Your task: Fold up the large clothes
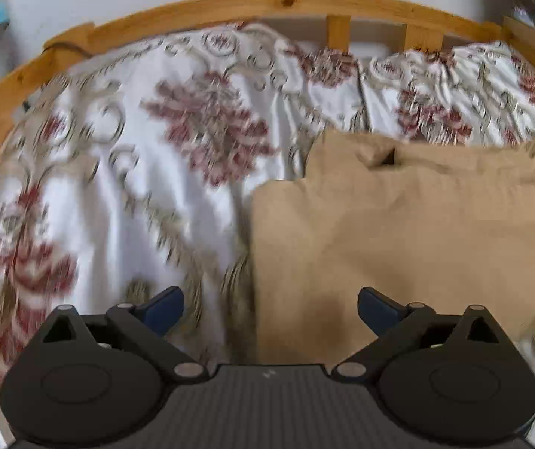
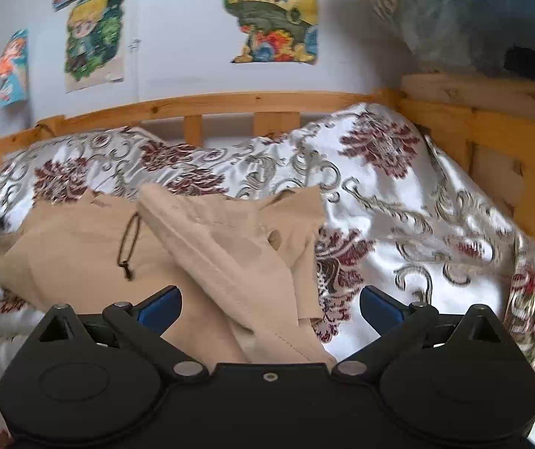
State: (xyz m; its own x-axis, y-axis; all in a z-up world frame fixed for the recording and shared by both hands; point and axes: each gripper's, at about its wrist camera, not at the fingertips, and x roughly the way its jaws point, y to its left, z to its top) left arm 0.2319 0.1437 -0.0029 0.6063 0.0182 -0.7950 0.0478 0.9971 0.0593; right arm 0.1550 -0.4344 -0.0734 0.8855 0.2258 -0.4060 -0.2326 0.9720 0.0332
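A tan garment (image 1: 398,232) lies partly folded on a floral bedspread (image 1: 125,172). In the left wrist view its left edge runs straight down the middle. My left gripper (image 1: 270,308) is open and empty, just above that edge. In the right wrist view the garment (image 2: 200,247) shows a raised folded strip and a dark drawstring (image 2: 129,243). My right gripper (image 2: 270,308) is open, its jaws wide on either side of the strip's near end, holding nothing.
A wooden bed rail (image 1: 230,3) runs along the far side, and a wooden headboard (image 2: 492,142) stands at the right. Posters (image 2: 271,11) hang on the wall. The bedspread (image 2: 417,224) lies rumpled to the right of the garment.
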